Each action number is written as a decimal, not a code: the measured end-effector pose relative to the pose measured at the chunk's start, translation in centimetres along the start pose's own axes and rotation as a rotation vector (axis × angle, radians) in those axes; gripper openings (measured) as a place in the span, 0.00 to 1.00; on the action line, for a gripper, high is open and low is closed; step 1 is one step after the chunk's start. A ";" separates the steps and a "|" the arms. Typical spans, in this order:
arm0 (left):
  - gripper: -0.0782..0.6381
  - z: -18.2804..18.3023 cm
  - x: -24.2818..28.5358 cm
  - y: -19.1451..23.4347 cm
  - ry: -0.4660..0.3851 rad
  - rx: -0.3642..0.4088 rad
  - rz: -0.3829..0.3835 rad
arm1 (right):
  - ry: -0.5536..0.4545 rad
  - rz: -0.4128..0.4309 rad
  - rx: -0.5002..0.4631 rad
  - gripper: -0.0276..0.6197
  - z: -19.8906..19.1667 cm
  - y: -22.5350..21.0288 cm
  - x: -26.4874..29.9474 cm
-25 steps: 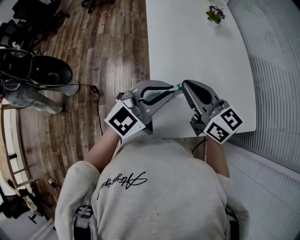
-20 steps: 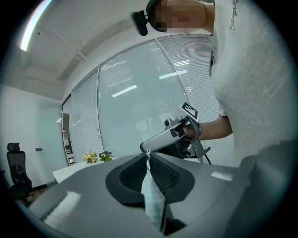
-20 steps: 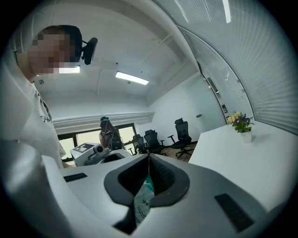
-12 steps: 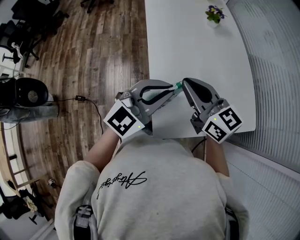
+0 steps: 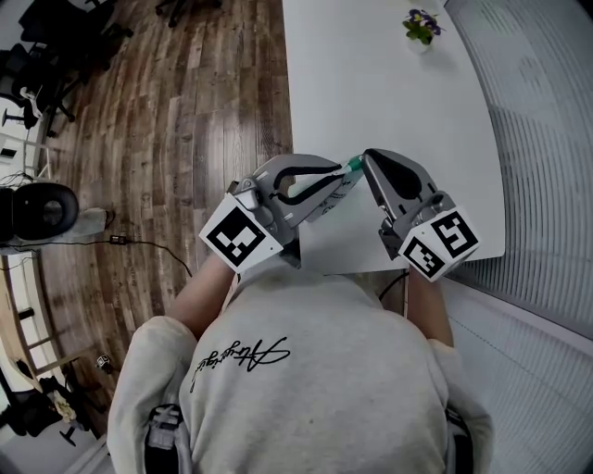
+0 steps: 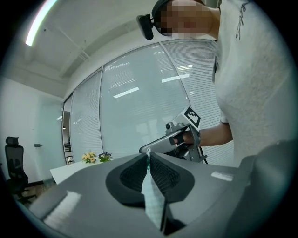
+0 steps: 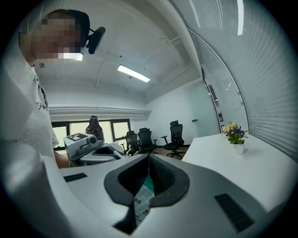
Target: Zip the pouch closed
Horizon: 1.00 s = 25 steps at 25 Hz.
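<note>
– Where was the pouch (image 6: 152,195) at that point?

– Up off the tabletop (image 5: 389,83), pinched between the two tools above its near left corner. From the head view only a green bit of it showed, right where the two tips met.

– So both were on it?

– Yes. The left gripper (image 5: 345,176) had its jaws closed on the pouch: in the left gripper view the thin, pale, patterned sheet stood edge-on in the slot between the pads and ran back toward the camera. A small metal tab (image 6: 148,151) stuck up at the sheet's far end, just past the jaw tips.

– And the other one?

– The right gripper (image 5: 369,162) had its jaws pressed together on the pouch too. The right gripper view showed the sheet with a green band clamped between the pads, hanging down and back from them.

– How did the tools stand to each other?

– Tip to tip, angled in from either side, both about level. I couldn't tell whether the right jaws had the tab itself.

– Anything else around?

– A little pot of flowers (image 5: 422,26) at the tabletop's far end, well apart from the pouch, wood floor (image 5: 185,120) to the left, and office chairs (image 7: 174,135) across the room
</note>
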<state>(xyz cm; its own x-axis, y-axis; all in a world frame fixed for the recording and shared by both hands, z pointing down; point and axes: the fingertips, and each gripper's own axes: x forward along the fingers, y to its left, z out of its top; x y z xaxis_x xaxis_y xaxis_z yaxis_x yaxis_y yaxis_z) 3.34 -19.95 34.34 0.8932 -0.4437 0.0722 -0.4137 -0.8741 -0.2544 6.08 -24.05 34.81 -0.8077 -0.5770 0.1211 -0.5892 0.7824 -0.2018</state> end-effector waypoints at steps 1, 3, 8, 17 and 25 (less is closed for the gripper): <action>0.14 0.1 0.0 0.0 -0.002 -0.003 0.000 | 0.000 -0.006 -0.003 0.05 0.1 -0.1 0.0; 0.14 0.2 0.0 0.0 -0.005 -0.001 -0.004 | -0.001 -0.013 -0.006 0.05 0.2 -0.3 -0.2; 0.14 0.5 -0.1 0.1 -0.021 -0.017 -0.017 | 0.002 -0.036 -0.023 0.05 0.3 -0.7 -0.3; 0.14 0.2 0.0 0.0 -0.013 -0.030 -0.031 | 0.007 -0.067 -0.038 0.05 -0.1 -1.5 -0.6; 0.14 0.1 -0.1 -0.1 -0.009 -0.018 -0.041 | 0.013 -0.075 -0.049 0.05 -0.2 -1.8 -0.4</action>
<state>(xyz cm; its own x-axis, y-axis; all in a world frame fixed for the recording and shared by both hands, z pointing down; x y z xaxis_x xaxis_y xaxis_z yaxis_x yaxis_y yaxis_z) 3.36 -19.80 34.32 0.9111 -0.4056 0.0731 -0.3796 -0.8950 -0.2344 7.41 -25.17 35.34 -0.7614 -0.6316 0.1464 -0.6480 0.7479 -0.1437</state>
